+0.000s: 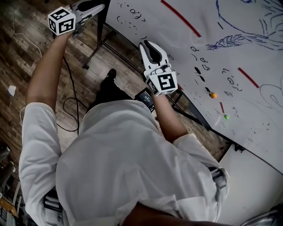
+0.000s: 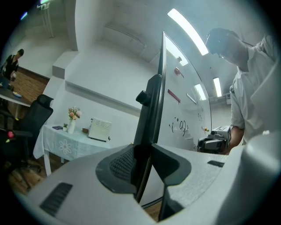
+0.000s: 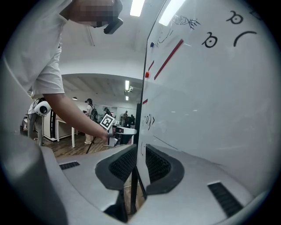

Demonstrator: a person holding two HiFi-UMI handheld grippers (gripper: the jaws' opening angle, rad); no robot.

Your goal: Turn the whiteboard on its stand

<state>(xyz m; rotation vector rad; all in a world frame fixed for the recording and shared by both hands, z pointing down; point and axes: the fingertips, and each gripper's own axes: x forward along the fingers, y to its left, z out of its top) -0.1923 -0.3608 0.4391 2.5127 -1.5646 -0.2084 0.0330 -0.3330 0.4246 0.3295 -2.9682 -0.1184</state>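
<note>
Whiteboard (image 1: 212,39) is facing operator w/ its face leaning; its long dark near edge is running diagonally across both hands. Stand (image 1: 101,44) is resting on the wood floor (image 1: 26,48) beneath. Left gripper (image 1: 100,7) is clamping the dark frame at the edge's far-left end. Right gripper (image 1: 148,45) is clamping the thin edge further along, nearer the body. Judgement: the turn is depending on both holds moving that edge together.

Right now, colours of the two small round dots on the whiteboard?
An orange dot and a green dot; clearest in the head view.
</note>
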